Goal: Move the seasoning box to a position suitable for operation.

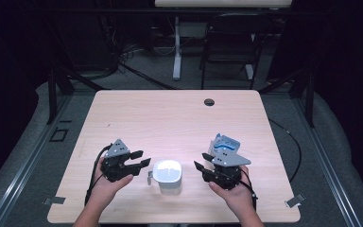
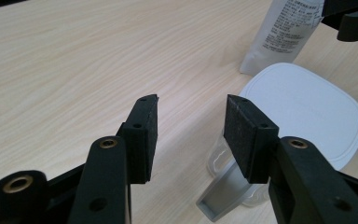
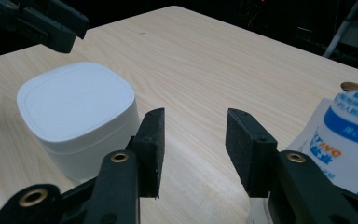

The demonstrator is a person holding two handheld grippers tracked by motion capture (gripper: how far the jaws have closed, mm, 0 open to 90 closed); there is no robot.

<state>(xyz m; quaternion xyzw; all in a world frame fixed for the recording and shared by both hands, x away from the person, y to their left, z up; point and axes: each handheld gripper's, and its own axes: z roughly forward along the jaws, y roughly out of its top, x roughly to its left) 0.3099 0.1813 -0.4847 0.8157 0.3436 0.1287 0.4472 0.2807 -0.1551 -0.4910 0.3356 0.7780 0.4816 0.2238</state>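
Note:
A white square container with a closed lid stands near the table's front edge, between my two grippers. A small grey latch sticks out of its left side. My left gripper hovers just left of it, open and holding nothing. In the left gripper view the jaws stand apart, with the lid and the grey latch to their right. My right gripper is open and empty to the right of the container. A blue and white pouch lies just behind it.
The wooden table has a dark cable hole near its far edge. A black chair and a table leg stand beyond it. In the left gripper view the pouch stands behind the container.

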